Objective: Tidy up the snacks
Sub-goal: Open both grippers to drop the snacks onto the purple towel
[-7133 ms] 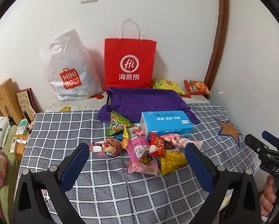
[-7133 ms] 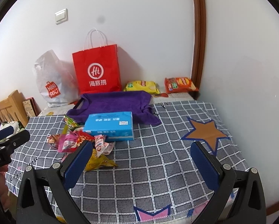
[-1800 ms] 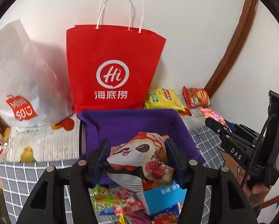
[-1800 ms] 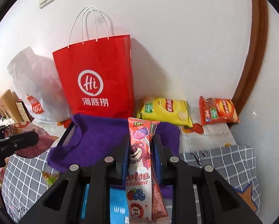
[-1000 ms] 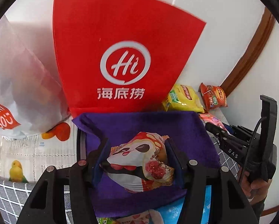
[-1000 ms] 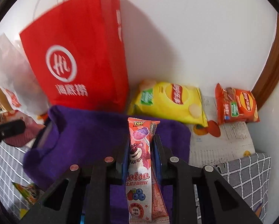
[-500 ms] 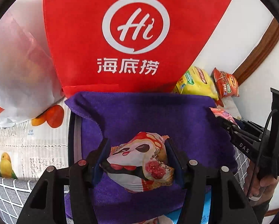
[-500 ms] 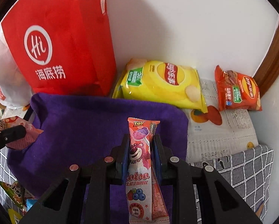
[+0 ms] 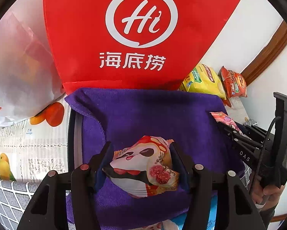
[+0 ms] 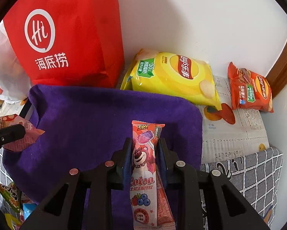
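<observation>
1. While the left gripper (image 9: 141,164) hangs over the purple cloth (image 9: 153,115), its blue pads press both sides of a puffy panda snack packet (image 9: 143,164), the same grip as a second ago.
2. Across from it, the right gripper (image 10: 144,157) has a long pink Lotso snack stick (image 10: 143,164) upright between its narrow jaws. Those jaws have just been opening a little, and a thin gap now shows on the stick's right side, so the pads no longer clearly press on it.
3. Compared with the frame a second ago, both cameras sit lower and closer to the cloth: it fills more of each view, and the red paper bag (image 9: 124,38) behind it has grown until its top edge and handles run out of the picture.
4. Seen from the left wrist, the right gripper with its pink stick is at the cloth's right edge, where a second ago it stood just clear of it; part of a hand (image 9: 266,193) grips the handle.
5. Beyond the cloth, a yellow chip bag (image 10: 174,76) and an orange chip bag (image 10: 251,92) lie by the wall, unmoved.
6. At the left, a white plastic bag (image 9: 18,67) stands beside the red one, with printed newspaper (image 9: 28,140) under it.
7. Grey checked fabric (image 10: 254,172) shows at the near right corner.
</observation>
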A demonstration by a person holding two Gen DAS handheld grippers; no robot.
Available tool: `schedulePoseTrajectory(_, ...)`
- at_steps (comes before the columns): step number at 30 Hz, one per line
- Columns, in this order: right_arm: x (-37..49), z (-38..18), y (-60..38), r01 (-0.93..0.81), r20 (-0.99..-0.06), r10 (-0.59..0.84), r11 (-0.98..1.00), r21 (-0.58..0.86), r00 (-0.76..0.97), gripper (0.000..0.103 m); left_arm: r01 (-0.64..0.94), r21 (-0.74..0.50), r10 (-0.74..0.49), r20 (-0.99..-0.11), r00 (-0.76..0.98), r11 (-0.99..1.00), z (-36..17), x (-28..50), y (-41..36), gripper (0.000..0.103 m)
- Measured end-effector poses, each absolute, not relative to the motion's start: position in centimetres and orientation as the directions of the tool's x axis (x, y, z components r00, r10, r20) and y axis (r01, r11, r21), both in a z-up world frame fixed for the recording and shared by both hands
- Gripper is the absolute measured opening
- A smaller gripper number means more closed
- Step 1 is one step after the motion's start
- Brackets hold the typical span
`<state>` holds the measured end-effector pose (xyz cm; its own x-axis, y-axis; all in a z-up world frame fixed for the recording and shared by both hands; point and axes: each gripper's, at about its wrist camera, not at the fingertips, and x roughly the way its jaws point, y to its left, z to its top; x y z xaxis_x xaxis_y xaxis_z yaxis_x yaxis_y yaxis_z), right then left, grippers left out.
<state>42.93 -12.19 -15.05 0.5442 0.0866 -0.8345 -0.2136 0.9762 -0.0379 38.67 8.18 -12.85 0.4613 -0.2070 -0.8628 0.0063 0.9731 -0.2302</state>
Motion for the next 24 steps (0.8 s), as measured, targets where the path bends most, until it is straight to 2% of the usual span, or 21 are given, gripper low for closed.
schedulePoseTrajectory(4, 42.6, -14.6, -12.1, -0.218, -0.829, 0.083, 0.975, -0.049, 0.554, 0.039, 0.001, -0.238, -0.213, -0.868, 0.45, 0.971, -13.1, 39.0, 8.0, 0.058)
schedulePoseTrajectory(6, 42.3, -14.1, -12.1, -0.219, -0.824, 0.076, 0.974, -0.06, 0.561, 0.051, -0.004, -0.238, -0.212, -0.87, 0.446, 0.971, -13.1, 39.0, 8.1, 0.058)
schedulePoseTrajectory(7, 42.2, -13.8, -12.1, -0.22, -0.82, 0.076, 0.974, -0.062, 0.567, 0.054, -0.005, -0.239, -0.212, -0.871, 0.444, 0.971, -13.1, 38.9, 8.1, 0.059)
schedulePoseTrajectory(12, 41.6, -12.2, -12.3, -0.212, -0.799, 0.1, 0.977, -0.035, 0.593, 0.068, 0.002, -0.23, -0.207, -0.874, 0.439, 0.973, -12.6, 38.7, 8.0, 0.069)
schedulePoseTrajectory(15, 41.2, -11.4, -12.0, -0.209, -0.791, 0.103, 0.977, -0.032, 0.604, 0.071, 0.01, -0.206, -0.187, -0.866, 0.464, 0.979, -11.8, 38.3, 7.6, 0.076)
schedulePoseTrajectory(18, 40.8, -10.8, -11.5, -0.188, -0.787, 0.069, 0.98, -0.061, 0.613, 0.076, 0.014, -0.181, -0.165, -0.855, 0.492, 0.983, -10.6, 37.7, 7.6, 0.076)
schedulePoseTrajectory(24, 39.7, -9.4, -10.1, -0.134, -0.774, -0.015, 0.982, -0.129, 0.633, 0.076, -0.004, -0.145, -0.119, -0.832, 0.541, 0.989, -8.1, 36.4, 8.4, 0.077)
